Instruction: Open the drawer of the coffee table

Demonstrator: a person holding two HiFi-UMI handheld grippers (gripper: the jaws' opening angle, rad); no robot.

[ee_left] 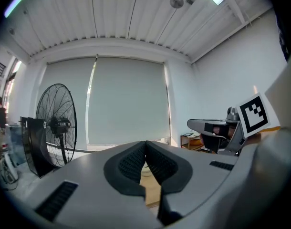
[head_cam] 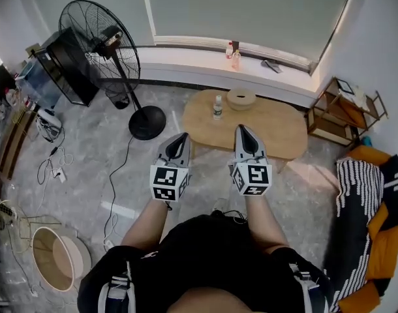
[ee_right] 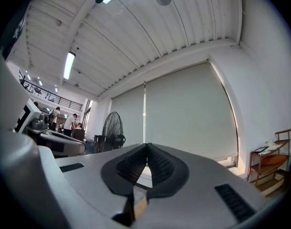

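A low oval wooden coffee table (head_cam: 271,132) stands ahead of me on the grey floor; no drawer shows from above. My left gripper (head_cam: 182,136) is held level over the floor at the table's near left edge, jaws shut and empty. My right gripper (head_cam: 241,129) hovers over the table's near edge, also shut with nothing in it. In the left gripper view the closed pads (ee_left: 145,143) meet at the tip, with a strip of the table (ee_left: 150,191) below. The right gripper view shows its pads (ee_right: 146,147) closed against the window blind.
A small bottle (head_cam: 217,106) and a round woven box (head_cam: 241,98) sit on the table's far side. A black pedestal fan (head_cam: 101,41) stands left, its base (head_cam: 147,122) near the table. A wooden shelf (head_cam: 346,113) and striped cushion (head_cam: 362,201) are right; cables (head_cam: 55,162) lie left.
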